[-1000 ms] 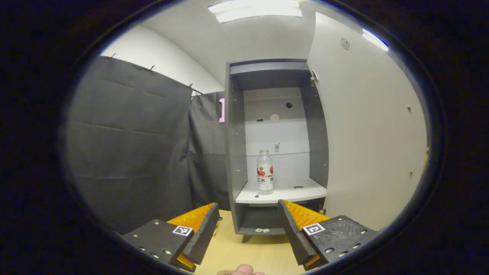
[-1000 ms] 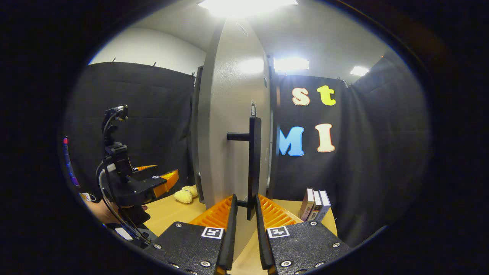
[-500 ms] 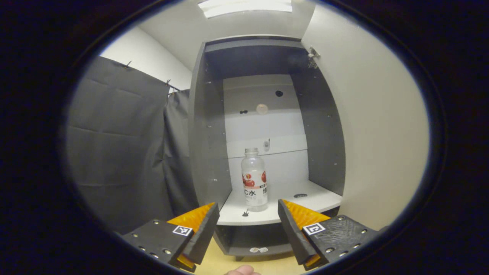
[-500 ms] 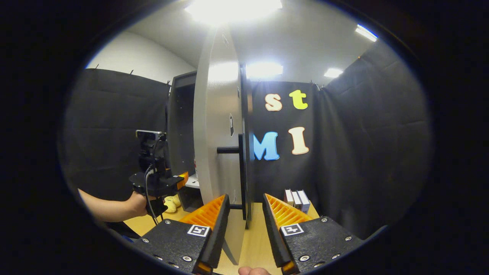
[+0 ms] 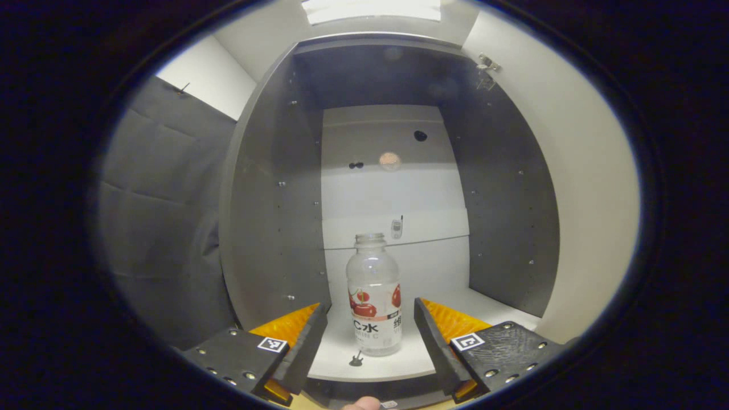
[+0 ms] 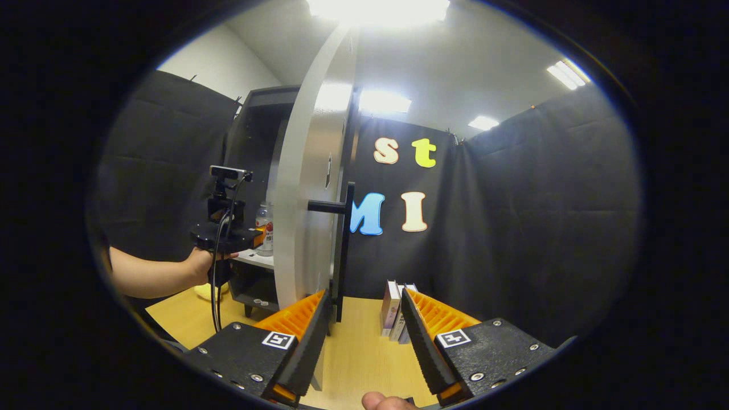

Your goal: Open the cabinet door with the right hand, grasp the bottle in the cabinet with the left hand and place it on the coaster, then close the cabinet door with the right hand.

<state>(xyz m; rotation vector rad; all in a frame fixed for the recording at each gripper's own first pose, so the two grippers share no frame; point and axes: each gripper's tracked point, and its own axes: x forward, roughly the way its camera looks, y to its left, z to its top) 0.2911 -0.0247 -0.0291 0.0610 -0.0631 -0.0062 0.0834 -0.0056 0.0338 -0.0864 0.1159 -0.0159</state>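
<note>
Standing upright in the open cabinet [image 5: 273, 199] — one bottle [image 5: 373, 299].

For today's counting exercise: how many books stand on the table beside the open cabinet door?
3. The books stand upright in a row on the wooden table, just right of the cabinet door, partly behind the right tool; more may be hidden.

We are holding the right gripper [image 6: 364, 336] with fingers apart before the open cabinet door [image 6: 310, 188]; its handle [image 6: 343, 250] is standing beyond them. A hand [image 6: 202, 265] is reaching the left gripper [image 6: 228, 236] toward the bottle [image 6: 264, 228].
</note>
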